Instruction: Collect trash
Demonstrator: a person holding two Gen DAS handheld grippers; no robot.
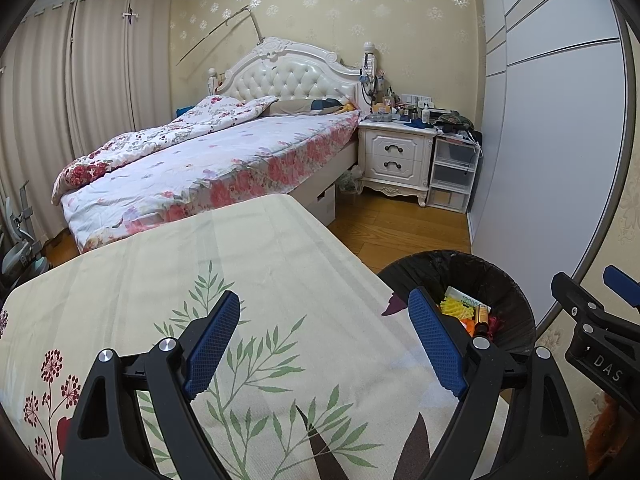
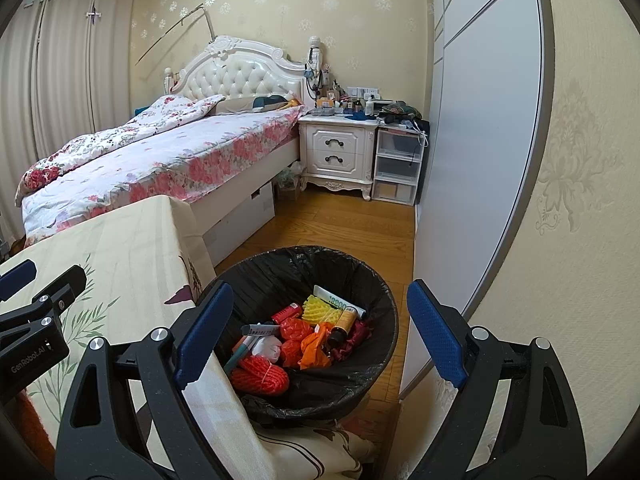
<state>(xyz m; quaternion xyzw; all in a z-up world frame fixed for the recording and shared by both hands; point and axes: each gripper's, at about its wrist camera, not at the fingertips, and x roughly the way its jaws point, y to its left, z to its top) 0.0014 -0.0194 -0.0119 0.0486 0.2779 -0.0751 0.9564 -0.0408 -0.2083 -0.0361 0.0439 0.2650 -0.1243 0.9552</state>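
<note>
A black-lined trash bin (image 2: 372, 344) stands on the floor beside the table and also shows in the left wrist view (image 1: 512, 308). It holds several pieces of trash: a red rope coil (image 2: 260, 376), orange and red plastic bags (image 2: 308, 340), a marker (image 2: 260, 329), a brown bottle (image 2: 344, 322), yellow foam (image 2: 318, 308). My right gripper (image 2: 320, 340) is open and empty above the bin. My left gripper (image 1: 326, 344) is open and empty over the table's floral cloth (image 1: 200, 264).
A bed (image 1: 208, 160) with floral sheets lies beyond the table. A white nightstand (image 2: 336, 152) with clutter and plastic drawers (image 2: 398, 172) stand at the far wall. A wardrobe's sliding door (image 2: 480, 140) runs along the right. The floor (image 2: 340, 220) is wood.
</note>
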